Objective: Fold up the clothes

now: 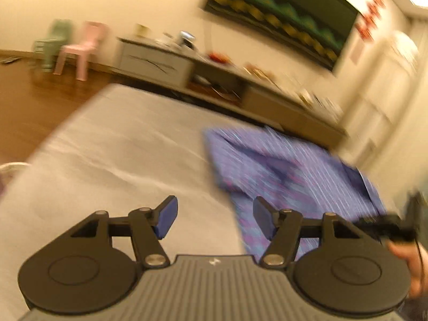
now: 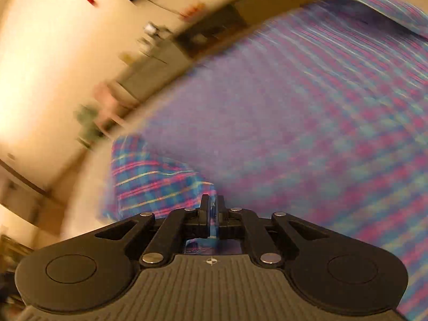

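Nearest thing in the left wrist view is the left tongs (image 1: 215,215), black linkage arms w/ blue pads, spread apart and nothing between them. They hang over a pale grey-white bed sheet (image 1: 112,147) that fills the near and left part of the frame. To the right, partly behind the right-hand pad, lies the purple-blue plaid cloth garment (image 1: 281,171), rumpled on the bed, pink and light stripes across it. At the right edge there's a bit of a person's hand (image 1: 409,262) around something black, too blurry to say more.

Right wrist view: right tongs (image 2: 213,200) are pressed together, pinching a fold of that same plaid garment (image 2: 307,107). You can see the fabric squeezed in the slot btw the two black fingers, and a bunched bit sticks up just left of them. Rest of the cloth spreads out to the far right, filling most of the pic, v. motion-blurred.

Background, left view: long low grey-and-wood TV cabinet (image 1: 203,72) along the far wall w/ small clutter on top, can't make out what. Big dark framed picture w/ green and yellow shapes (image 1: 289,13) above it. Far left on the brown wood floor (image 1: 34,101) stand a pink plastic kids chair (image 1: 80,48) and a pale green one (image 1: 53,42) beside it.
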`<state>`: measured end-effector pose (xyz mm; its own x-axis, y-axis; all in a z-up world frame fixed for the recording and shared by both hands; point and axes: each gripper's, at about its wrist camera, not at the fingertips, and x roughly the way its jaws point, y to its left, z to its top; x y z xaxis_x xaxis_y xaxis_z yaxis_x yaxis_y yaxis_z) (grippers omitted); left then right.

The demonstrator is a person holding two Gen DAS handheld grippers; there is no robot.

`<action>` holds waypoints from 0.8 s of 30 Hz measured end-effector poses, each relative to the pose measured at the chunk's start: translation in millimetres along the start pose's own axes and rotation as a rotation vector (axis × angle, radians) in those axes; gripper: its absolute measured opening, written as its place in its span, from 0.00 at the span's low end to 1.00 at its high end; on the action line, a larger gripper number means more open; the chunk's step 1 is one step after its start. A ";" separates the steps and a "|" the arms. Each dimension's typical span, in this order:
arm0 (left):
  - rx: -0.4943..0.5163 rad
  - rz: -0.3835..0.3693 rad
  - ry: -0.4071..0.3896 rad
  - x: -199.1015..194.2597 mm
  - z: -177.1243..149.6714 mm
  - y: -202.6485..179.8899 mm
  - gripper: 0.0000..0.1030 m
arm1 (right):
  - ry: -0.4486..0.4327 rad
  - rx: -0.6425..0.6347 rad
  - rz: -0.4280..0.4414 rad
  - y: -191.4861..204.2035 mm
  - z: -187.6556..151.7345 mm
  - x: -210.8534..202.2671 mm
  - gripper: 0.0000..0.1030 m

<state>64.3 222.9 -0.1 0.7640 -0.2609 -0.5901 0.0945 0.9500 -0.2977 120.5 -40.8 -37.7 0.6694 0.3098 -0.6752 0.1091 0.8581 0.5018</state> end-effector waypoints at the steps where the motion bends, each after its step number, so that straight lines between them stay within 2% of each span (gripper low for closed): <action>1: 0.032 -0.010 0.022 2.6 -8.1 -14.2 0.61 | -0.027 -0.049 0.005 5.4 -3.2 -4.3 0.18; 2: 0.060 -0.012 0.039 2.8 -17.7 -26.6 0.62 | -0.057 -0.098 0.015 11.9 -6.4 -9.2 0.33; 3: 0.075 -0.009 0.053 2.1 -27.3 -36.2 0.62 | -0.086 -0.148 0.025 18.5 -9.6 -14.2 0.65; 4: 0.088 -0.006 0.065 1.4 -36.9 -45.6 0.62 | -0.109 -0.213 0.056 29.9 -13.4 -17.3 0.83; 6: 0.087 0.008 0.081 -1.6 -55.5 -56.6 0.62 | -0.126 -0.409 0.119 64.6 -25.8 -21.9 0.87; 9: 0.077 0.064 0.100 -6.4 -84.3 -66.7 0.62 | -0.081 -0.721 0.145 114.7 -47.1 3.6 0.89; 12: 0.060 0.116 0.123 -13.3 -109.1 -69.8 0.62 | -0.019 -0.906 0.101 138.8 -59.8 41.2 0.89; 14: 0.029 0.117 0.142 -18.6 -123.2 -67.9 0.63 | 0.038 -0.923 0.083 142.9 -59.7 63.2 0.84; 15: 0.025 0.115 0.149 -20.1 -129.4 -68.9 0.62 | 0.045 -0.907 0.084 142.8 -53.1 65.1 0.72; 16: 0.022 0.112 0.156 -21.6 -135.6 -70.3 0.62 | 0.049 -0.888 0.087 142.4 -45.9 66.0 0.48; 17: 0.040 0.119 0.151 -23.2 -139.9 -73.7 0.60 | 0.053 -0.868 0.089 142.0 -38.6 66.9 0.29; 18: 0.049 0.118 0.152 -23.2 -141.3 -75.7 0.54 | 0.057 -0.849 0.092 141.7 -31.4 67.8 0.03; 19: 0.055 0.117 0.154 -23.0 -142.5 -77.6 0.44 | 0.060 -0.830 0.094 141.3 -24.1 68.7 0.03; 20: 0.062 0.115 0.156 -22.8 -143.6 -79.4 0.17 | 0.046 -0.819 0.098 140.5 -15.5 62.7 0.03; 21: 0.069 0.114 0.158 -22.6 -144.8 -81.3 0.03 | 0.030 -0.808 0.103 139.5 -6.6 55.8 0.03; 24: 0.107 0.127 0.139 -23.3 -146.0 -87.7 0.02 | -0.037 -0.699 0.155 128.1 36.8 25.1 0.02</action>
<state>-54.9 120.7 -69.8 0.6796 -0.1524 -0.7175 0.0764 0.9876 -0.1374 178.3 61.9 29.6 0.6648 0.4462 -0.5991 -0.4777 0.8705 0.1183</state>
